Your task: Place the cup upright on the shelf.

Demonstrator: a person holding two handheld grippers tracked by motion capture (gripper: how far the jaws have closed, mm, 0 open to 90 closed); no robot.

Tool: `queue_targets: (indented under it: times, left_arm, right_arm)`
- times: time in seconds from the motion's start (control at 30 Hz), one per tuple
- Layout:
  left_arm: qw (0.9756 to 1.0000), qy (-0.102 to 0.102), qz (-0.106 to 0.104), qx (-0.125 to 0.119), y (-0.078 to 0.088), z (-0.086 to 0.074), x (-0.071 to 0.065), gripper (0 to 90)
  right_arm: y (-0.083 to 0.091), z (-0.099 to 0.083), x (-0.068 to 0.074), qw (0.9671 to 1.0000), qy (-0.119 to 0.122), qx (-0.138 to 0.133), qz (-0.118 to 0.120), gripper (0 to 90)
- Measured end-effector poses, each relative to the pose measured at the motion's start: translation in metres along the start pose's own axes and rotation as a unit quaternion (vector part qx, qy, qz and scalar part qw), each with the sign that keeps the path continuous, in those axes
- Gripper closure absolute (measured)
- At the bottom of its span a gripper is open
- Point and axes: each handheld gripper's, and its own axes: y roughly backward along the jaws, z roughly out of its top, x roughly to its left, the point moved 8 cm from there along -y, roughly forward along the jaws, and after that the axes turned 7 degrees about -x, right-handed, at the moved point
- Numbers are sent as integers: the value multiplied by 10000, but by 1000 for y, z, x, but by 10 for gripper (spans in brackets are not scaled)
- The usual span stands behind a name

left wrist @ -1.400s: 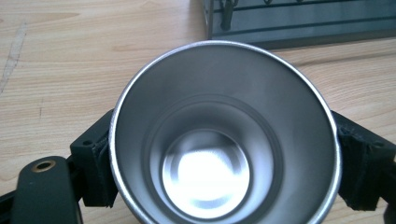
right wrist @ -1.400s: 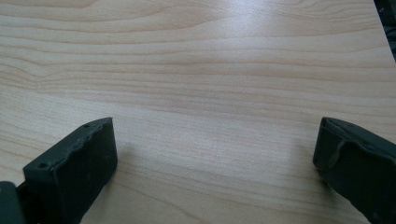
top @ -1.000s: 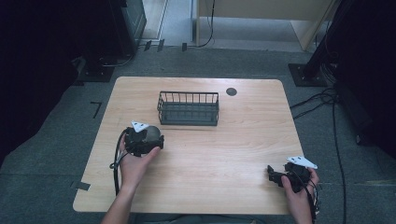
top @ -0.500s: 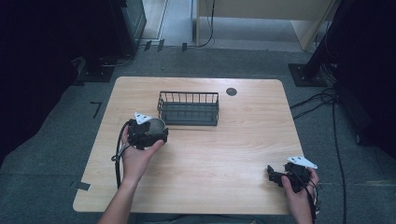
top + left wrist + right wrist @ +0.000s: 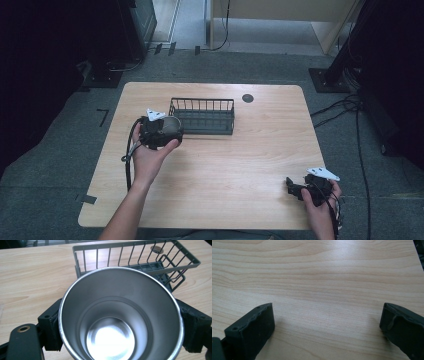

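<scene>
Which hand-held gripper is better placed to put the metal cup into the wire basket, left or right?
Left, likely. The left hand-held gripper already clamps the metal cup beside the wire basket. The right hand-held gripper is open and far away.

The left hand (image 5: 150, 155) reaches forward from the bottom edge, forearm angled up and slightly right, and grips the left tongs (image 5: 167, 131) over the left-centre of the surface (image 5: 240, 160). Their jaws are clamped on either side of a steel cup (image 5: 120, 322), one pad against each wall. The right hand (image 5: 320, 200) sits low at the near right corner, holding the right tongs (image 5: 292, 186) pointing left, jaws spread wide apart with nothing between them.
</scene>
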Motion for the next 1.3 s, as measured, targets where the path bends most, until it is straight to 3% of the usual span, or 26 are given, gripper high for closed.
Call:
queue_targets:
  times: [0.3,0.87,1.3]
  left_arm:
    - [9999,20,-118,59,-9,11,0,143]
    - [9999,2,-115,-78,-19,50,-3,143]
    - [9999,85,-113,-98,-33,68,-1,143]
  right_arm:
    - [0,0,0,10000,-2,-2,-3,0]
    - [0,0,0,10000,-5,1,0,0]
    - [0,0,0,10000,-4,0,1,0]
